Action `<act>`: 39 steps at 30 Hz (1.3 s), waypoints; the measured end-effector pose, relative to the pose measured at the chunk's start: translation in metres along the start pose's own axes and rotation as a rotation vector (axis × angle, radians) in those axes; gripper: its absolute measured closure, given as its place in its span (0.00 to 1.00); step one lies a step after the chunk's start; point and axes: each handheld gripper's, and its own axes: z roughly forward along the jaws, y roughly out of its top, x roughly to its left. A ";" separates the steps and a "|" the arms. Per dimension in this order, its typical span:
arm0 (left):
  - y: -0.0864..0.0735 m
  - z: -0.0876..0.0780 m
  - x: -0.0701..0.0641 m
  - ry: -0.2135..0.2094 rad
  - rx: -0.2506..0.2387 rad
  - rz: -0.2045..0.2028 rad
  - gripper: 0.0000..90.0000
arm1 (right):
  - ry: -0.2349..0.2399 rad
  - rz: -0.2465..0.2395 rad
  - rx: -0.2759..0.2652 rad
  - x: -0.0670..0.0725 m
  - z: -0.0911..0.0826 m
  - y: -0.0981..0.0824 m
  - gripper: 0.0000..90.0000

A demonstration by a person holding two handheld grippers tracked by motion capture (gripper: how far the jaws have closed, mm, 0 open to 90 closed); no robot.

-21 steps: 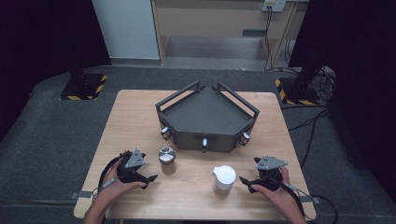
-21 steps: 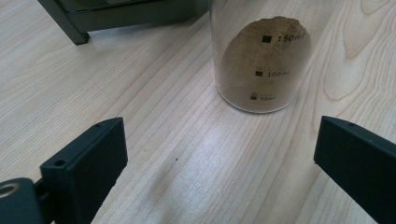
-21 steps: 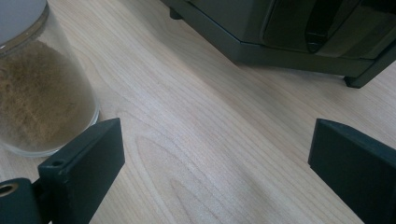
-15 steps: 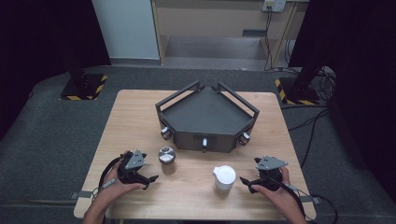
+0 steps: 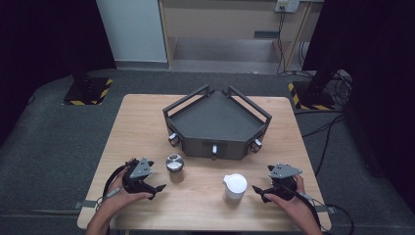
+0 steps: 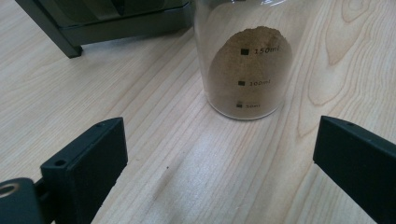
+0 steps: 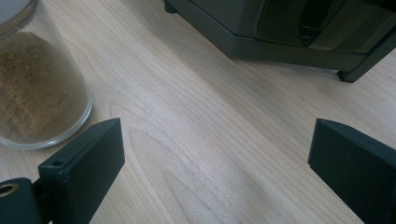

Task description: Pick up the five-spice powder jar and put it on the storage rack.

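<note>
Sitting upright near the table's front edge, the two powder jars, one silver-lidded, one white-lidded, wait before the dark tray. I rest my left gripper and right gripper beside them, jaws released, ready to approach.

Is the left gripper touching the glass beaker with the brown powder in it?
Apart. The left gripper view shows the left gripper with its jaws wide open and bare table between them and the beaker, which stands farther ahead.
</note>
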 end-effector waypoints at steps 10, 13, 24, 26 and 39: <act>0.004 0.002 -0.002 -0.015 -0.004 0.018 0.02 | 0.000 -0.001 0.003 0.000 0.001 0.000 0.05; 0.006 0.004 -0.003 -0.016 -0.013 0.017 0.02 | 0.001 -0.002 0.005 0.000 0.001 0.000 0.05; 0.012 0.013 -0.005 -0.013 -0.040 0.026 0.02 | 0.005 -0.005 0.013 0.001 0.003 0.000 0.05; 0.014 0.014 -0.005 -0.014 -0.044 0.025 0.03 | 0.006 -0.006 0.012 0.001 0.003 0.000 0.05; 0.024 0.027 -0.012 -0.002 -0.075 0.022 0.03 | 0.010 -0.008 0.017 0.002 0.005 0.000 0.05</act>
